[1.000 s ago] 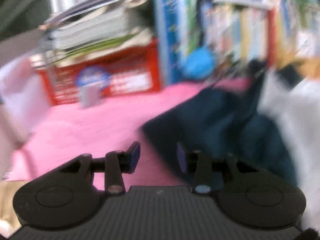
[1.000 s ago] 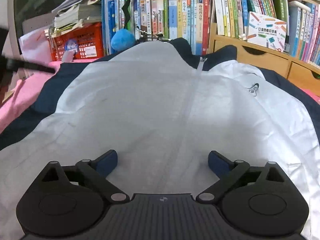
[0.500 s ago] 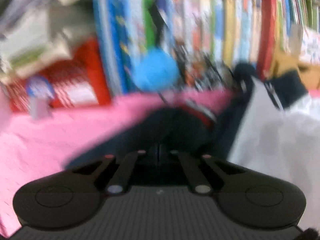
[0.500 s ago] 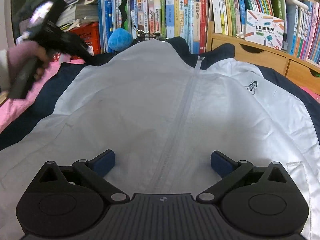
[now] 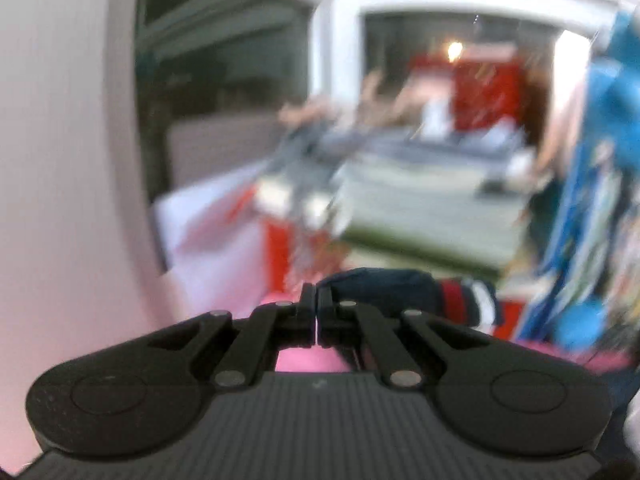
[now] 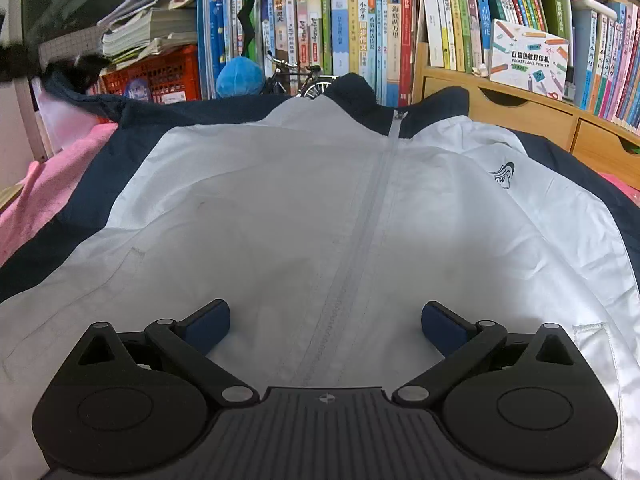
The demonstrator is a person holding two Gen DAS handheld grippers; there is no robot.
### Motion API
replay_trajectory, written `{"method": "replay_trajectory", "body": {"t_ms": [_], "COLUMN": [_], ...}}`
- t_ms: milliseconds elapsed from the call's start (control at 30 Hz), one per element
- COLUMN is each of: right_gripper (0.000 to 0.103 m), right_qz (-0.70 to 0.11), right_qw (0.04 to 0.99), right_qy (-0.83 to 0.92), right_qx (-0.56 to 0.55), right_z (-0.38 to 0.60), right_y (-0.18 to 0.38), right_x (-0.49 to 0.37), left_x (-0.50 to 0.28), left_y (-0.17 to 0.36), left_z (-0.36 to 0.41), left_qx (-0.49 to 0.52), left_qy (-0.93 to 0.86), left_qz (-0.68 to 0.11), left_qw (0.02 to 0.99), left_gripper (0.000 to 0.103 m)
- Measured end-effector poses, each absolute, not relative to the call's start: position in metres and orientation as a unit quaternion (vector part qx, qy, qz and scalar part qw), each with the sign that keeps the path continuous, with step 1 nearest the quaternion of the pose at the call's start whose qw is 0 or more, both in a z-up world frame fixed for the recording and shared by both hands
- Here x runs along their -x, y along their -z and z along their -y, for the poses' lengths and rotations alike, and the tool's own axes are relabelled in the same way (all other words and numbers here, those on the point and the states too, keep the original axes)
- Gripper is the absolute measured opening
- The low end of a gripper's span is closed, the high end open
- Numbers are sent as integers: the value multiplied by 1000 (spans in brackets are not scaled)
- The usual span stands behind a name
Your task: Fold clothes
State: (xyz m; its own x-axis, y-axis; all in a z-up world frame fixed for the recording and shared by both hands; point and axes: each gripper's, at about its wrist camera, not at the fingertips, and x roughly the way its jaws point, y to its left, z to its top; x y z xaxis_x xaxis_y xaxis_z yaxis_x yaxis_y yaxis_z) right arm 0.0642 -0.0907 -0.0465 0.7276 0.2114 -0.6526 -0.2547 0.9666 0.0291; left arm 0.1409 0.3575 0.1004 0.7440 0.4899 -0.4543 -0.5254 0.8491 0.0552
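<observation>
Behind: bookshelves [image 6: 360, 28]; underneath, pink bedding [image 6: 44, 196].

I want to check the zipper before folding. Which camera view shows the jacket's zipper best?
The right wrist view: the zipper runs sharp and unobstructed down the white front of the jacket. The left wrist view is blurred and shows only a dark navy cuff with red and white stripes, no zipper.

We count one white zip-up jacket with navy sleeves and collar [image 6: 304, 208], spread on one pink cloth [image 6: 44, 192]. Behind it there's one red plastic crate [image 6: 160, 76], one round blue plush ball [image 6: 239, 77], one small model bicycle [image 6: 304, 80] and one boxed label printer [image 6: 528, 58]. Books on the shelves are way too many for us to count, and the left view is just blur.
</observation>
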Motion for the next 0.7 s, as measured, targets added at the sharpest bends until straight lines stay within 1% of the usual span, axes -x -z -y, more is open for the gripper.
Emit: {"method": "replay_trajectory", "body": {"t_ms": [67,167,200,267,333,433,467,500,633,667,700], "right_gripper": [103,103,103,103,103,103,103,103,103,103,103], "right_qz": [-347,-347,-347,-347,-347,-347,-347,-347,-348,-348,-348], "right_qw": [929,929,929,929,929,929,929,929,928,928,928], "right_qy": [-125,-125,-126,-126,-125,-125,-126,-126,-126,-126,-126], "right_qx": [31,32,32,32,33,34,34,34,34,34,34], "right_z": [91,92,92,92,92,93,94,94,94,94,94], "right_y": [47,47,47,47,47,47,47,47,48,48,47], "right_x": [-64,-64,-64,-64,-64,-65,-65,-66,-66,-66,-67], "left_x": [-142,-143,-146,-145,-148,-139,-138,-142,-168,-171,-174], "left_y": [-71,-34,-26,-34,-73,-124,-133,-136,-100,-84,-68], "left_z": [-370,-385,-386,-388,-394,-405,-410,-416,-420,-420,-421], "left_qx": [50,111,132,168,197,203,208,206,112,103,103], "left_qy": [-279,-268,-263,-250,-211,-185,-185,-200,-290,-296,-297], "left_qz": [-271,-311,-316,-297,-224,-102,-78,-83,-208,-237,-264], "left_qw": [920,905,902,906,931,956,957,954,927,919,912], "left_gripper": [2,1,0,0,0,1,1,1,4,11,13]}}
